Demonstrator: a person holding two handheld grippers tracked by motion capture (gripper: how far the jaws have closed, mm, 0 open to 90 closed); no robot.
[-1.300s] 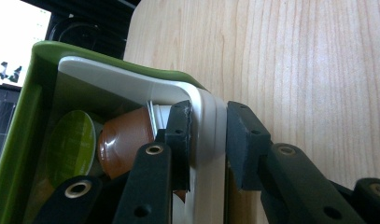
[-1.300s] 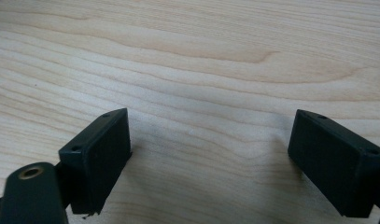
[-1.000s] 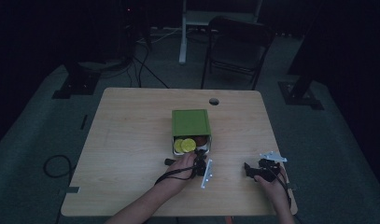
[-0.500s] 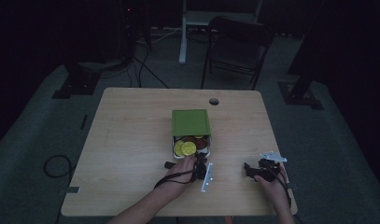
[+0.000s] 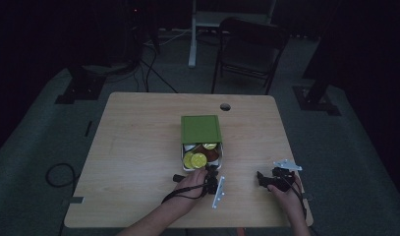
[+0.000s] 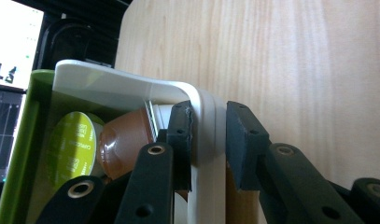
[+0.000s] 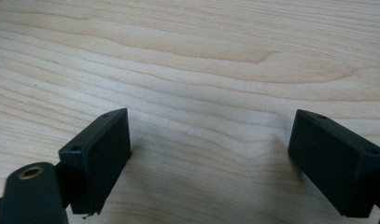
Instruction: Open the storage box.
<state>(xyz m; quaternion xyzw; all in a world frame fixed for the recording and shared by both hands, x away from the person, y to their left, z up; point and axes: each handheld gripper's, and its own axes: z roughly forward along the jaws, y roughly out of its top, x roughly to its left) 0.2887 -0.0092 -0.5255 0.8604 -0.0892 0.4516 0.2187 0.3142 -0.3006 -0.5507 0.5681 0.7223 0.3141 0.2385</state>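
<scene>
A pale wooden table (image 5: 138, 147) with a round cable hole (image 5: 225, 106) near its far edge is seen from the high view in a dim room, on grey carpet (image 5: 35, 147); a dark chair (image 5: 246, 49) and a white stand (image 5: 192, 34) are placed behind it, and a cable (image 5: 57, 174) is looped on the floor at the left. A white box (image 5: 186, 164) with a green lid (image 5: 200, 129) slid partly back is set near the table's middle, and yellow-green and brown capsules (image 5: 198, 160) are packed inside it. The left gripper (image 5: 211, 178) is held at the box's near edge, and the right gripper (image 5: 264, 179) is rested on the table well to the right of it. In the left gripper view the box's white wall (image 6: 207, 140) is seen clamped between the two pads, one pad inside beside a brown capsule (image 6: 124, 142) and one outside; a green-topped capsule (image 6: 71, 144) and a lit screen (image 6: 12, 46) beyond the table are also made out there. In the right gripper view the jaws are seen wide apart over bare wood grain (image 7: 201, 70), with nothing between them.
</scene>
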